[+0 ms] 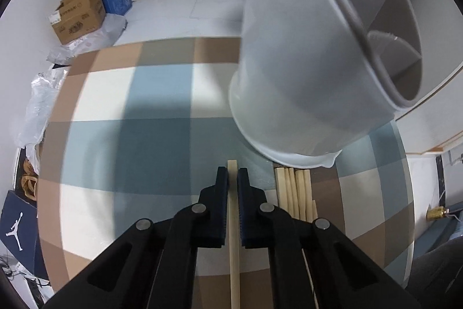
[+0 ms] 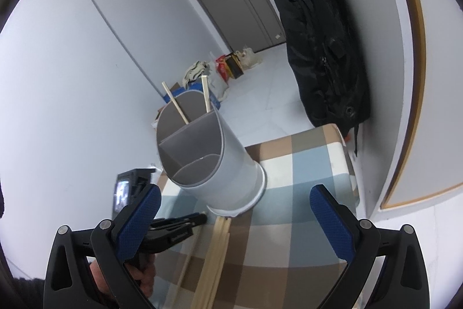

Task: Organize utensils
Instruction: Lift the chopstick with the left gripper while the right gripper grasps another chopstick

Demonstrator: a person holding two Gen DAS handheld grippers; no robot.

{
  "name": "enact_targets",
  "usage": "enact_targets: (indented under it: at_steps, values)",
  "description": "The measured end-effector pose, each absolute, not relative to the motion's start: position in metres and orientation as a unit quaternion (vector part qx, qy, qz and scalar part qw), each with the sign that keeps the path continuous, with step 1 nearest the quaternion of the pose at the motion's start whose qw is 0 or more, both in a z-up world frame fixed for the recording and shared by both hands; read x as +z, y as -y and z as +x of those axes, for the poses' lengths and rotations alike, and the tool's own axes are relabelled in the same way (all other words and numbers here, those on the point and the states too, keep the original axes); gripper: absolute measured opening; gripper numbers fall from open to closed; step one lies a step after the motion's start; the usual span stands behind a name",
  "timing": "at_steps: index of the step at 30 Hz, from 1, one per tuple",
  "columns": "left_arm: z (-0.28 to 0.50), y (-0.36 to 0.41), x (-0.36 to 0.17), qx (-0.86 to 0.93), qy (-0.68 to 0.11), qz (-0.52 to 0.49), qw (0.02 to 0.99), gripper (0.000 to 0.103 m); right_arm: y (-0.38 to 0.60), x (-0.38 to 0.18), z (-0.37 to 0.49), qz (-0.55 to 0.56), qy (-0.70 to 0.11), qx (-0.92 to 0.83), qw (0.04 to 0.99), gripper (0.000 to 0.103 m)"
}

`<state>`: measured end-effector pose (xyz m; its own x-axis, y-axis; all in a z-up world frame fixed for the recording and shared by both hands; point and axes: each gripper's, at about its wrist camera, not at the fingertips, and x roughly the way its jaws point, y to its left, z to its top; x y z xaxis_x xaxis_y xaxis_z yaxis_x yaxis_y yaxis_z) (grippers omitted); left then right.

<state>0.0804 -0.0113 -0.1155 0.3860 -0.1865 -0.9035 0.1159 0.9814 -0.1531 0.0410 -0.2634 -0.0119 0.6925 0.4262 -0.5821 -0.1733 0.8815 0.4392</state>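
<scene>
Left gripper (image 1: 233, 178) clamped on one wooden chopstick (image 1: 233, 236) over checked tablecloth (image 1: 144, 135), loose chopsticks (image 1: 295, 193) just beside, grey divided holder (image 1: 289, 77) near, right gripper (image 2: 234, 210) wide apart, empty.

Grey holder (image 1: 303, 71) looming over bare checked tablecloth (image 1: 130, 135)

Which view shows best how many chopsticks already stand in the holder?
The right wrist view: it looks into the grey holder and shows two chopsticks in its back compartment. The left wrist view shows mostly the holder's outer wall and one chopstick tip at the top edge.
</scene>
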Motion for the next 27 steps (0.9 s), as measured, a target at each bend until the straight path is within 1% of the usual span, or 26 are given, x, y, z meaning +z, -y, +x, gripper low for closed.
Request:
enact_targets:
  at_steps: [4, 10, 11, 12, 14, 16, 18, 19, 20, 21, 27]
  values:
    - [0.067, 0.011, -0.095, -0.101, -0.524, -0.048, 0.844, 0.003, 0.256, -0.018, 0.043, 0.165, -0.370, 0.166, 0.899, 0.103]
    - [0.045, 0.004, -0.066, -0.115, -0.493, -0.065, 0.860, 0.003, 0.237, -0.043, 0.052, 0.154, -0.426, 0.185, 0.872, 0.102]
    - [0.042, 0.002, -0.064, -0.118, -0.490, -0.071, 0.861, 0.003, 0.233, -0.047, 0.053, 0.152, -0.434, 0.187, 0.868, 0.098]
    - [0.045, -0.001, -0.064, -0.120, -0.488, -0.075, 0.861, 0.003, 0.228, -0.052, 0.055, 0.151, -0.445, 0.192, 0.861, 0.090]
    - [0.041, -0.008, -0.062, -0.119, -0.482, -0.081, 0.864, 0.003, 0.220, -0.061, 0.057, 0.148, -0.463, 0.203, 0.850, 0.081]
    - [0.050, -0.017, -0.066, -0.119, -0.478, -0.094, 0.865, 0.003, 0.212, -0.071, 0.059, 0.139, -0.482, 0.203, 0.841, 0.077]
    - [0.049, -0.021, -0.068, -0.115, -0.477, -0.102, 0.865, 0.003, 0.204, -0.080, 0.061, 0.126, -0.499, 0.202, 0.834, 0.066]
    - [0.050, -0.026, -0.069, -0.115, -0.476, -0.108, 0.865, 0.003, 0.200, -0.085, 0.062, 0.117, -0.508, 0.200, 0.829, 0.063]
    - [0.051, -0.031, -0.070, -0.116, -0.476, -0.114, 0.865, 0.003, 0.195, -0.090, 0.062, 0.106, -0.517, 0.201, 0.825, 0.057]
    - [0.051, -0.035, -0.071, -0.115, -0.475, -0.118, 0.865, 0.003, 0.189, -0.094, 0.062, 0.090, -0.523, 0.201, 0.824, 0.053]
    - [0.051, -0.048, -0.072, -0.118, -0.473, -0.142, 0.861, 0.002, 0.166, -0.107, 0.058, 0.020, -0.537, 0.196, 0.820, 0.040]
